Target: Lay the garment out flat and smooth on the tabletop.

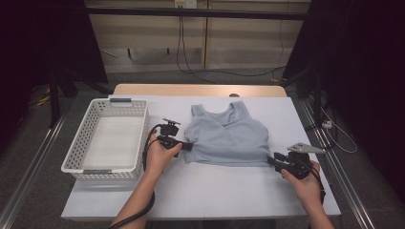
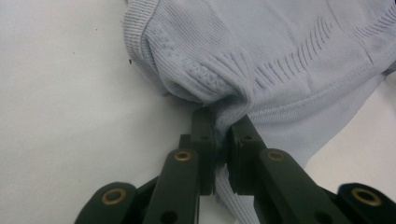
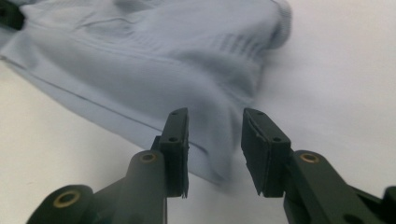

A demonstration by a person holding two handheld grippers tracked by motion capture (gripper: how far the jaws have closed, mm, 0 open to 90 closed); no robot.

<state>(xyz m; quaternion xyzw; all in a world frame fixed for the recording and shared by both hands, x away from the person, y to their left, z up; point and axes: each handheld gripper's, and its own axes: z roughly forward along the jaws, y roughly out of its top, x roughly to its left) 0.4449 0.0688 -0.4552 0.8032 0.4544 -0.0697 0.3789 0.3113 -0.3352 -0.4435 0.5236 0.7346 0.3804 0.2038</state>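
The top [image 2: 280, 56] pinched in the left gripper [image 2: 222, 140] is soft pale-blue knit cloth, finely ribbed, with a stitched hem, matt all over. Both that gripper and the right gripper [image 3: 215, 140] have matt black plastic jaws with brassy metal rivets. Left of the left gripper, the basket [image 1: 81, 143] looks like white perforated plastic; the tabletop [image 1: 215, 191] beneath is smooth matt white.

A pale blue ribbed top [image 1: 227, 136] is seen between black grippers, the left gripper [image 1: 187, 146] and the right gripper [image 1: 271, 160], on a white table [image 1: 215, 191]; a white perforated basket [image 1: 76, 152] is pictured beyond the left one.
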